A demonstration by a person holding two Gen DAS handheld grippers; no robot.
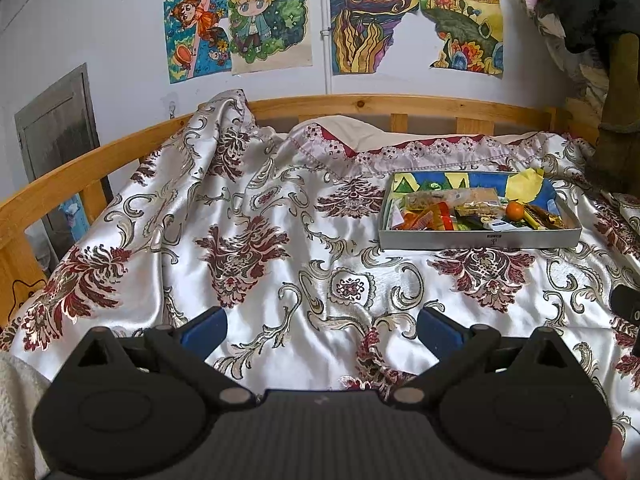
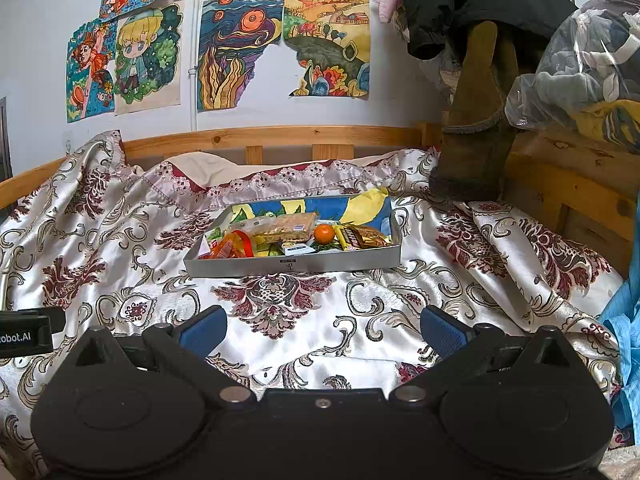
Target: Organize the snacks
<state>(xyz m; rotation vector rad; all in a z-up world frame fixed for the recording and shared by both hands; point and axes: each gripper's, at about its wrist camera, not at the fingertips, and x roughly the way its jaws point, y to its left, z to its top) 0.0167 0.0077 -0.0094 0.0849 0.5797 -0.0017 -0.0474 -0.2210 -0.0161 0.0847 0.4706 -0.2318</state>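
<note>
A shallow grey box (image 1: 480, 239) (image 2: 294, 266) lies on the patterned satin bedspread (image 1: 280, 240) (image 2: 120, 248). It holds several wrapped snacks (image 1: 436, 216) (image 2: 280, 230) and a small orange fruit (image 1: 513, 210) (image 2: 324, 233). My left gripper (image 1: 322, 326) is open and empty, low over the bedspread, with the box ahead to the right. My right gripper (image 2: 322, 326) is open and empty, with the box straight ahead and apart from it.
A wooden bed rail (image 1: 360, 105) (image 2: 280, 136) runs behind the bedspread, below drawings (image 1: 256, 16) (image 2: 240, 48) taped on the wall. A brown boot (image 2: 476, 120) and bagged clothes (image 2: 580, 60) stand at the right. The left gripper's body (image 2: 24, 332) shows at the left edge.
</note>
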